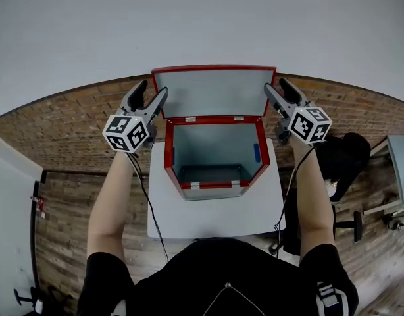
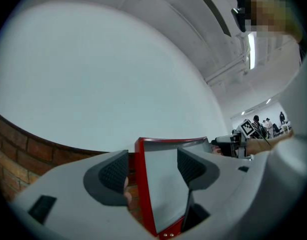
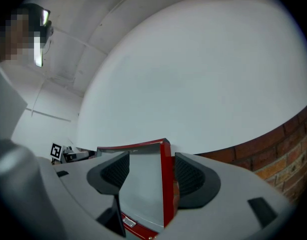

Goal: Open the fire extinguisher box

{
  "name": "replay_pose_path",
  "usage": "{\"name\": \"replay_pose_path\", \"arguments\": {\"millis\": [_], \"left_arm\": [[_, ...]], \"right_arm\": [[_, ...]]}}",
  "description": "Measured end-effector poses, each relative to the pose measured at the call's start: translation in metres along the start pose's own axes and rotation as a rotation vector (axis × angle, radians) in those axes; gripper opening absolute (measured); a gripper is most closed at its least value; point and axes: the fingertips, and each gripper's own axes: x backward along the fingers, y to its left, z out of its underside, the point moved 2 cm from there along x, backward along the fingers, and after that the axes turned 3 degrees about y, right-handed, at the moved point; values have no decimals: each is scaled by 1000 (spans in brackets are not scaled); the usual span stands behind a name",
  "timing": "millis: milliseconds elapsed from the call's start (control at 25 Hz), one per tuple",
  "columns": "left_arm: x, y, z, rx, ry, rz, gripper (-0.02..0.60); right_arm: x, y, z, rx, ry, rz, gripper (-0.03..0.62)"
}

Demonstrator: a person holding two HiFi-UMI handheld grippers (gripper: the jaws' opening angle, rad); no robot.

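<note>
Two stiff red side edges of the upright lid (image 1: 215, 92) suit gripping; left gripper (image 1: 154, 88) and right gripper (image 1: 276, 83) straddle them, jaws spread. Probably light, hinged sheet metal.

The fire extinguisher box (image 1: 214, 143) looks like smooth painted metal, matt grey inside; the brick floor (image 1: 70, 124) is rough.

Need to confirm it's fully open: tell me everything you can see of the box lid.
The lid is red-framed with a grey inner panel, seemingly metal. It stands raised behind the open box, joined along the box's rear rim. The left gripper and right gripper straddle its side edges, jaws apart.
</note>
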Motion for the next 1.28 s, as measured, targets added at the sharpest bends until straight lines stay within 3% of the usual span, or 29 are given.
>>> {"name": "replay_pose_path", "arguments": {"millis": [120,280,480,640,760,960,1280], "left_arm": [[22,-6,-7,-16,-8,-27,345],[56,-27,-6,-9,-12,-32,340],[98,-63,3,35,-33,-41,294],[122,-96,13,20,-32,-21,243],[135,-113,24,17,-18,0,225],[150,-141,38,20,-1,25,190],[165,-183,63,30,17,56,120]], "right_arm": [[23,12,-8,-20,-37,-11,290],[46,54,-8,-12,-46,-87,288],[68,113,13,15,-13,-191,287],[83,150,35,57,21,-226,260],[92,163,46,59,27,-209,168],[107,168,56,43,27,-147,69],[134,183,95,24,50,-87,23]]}}
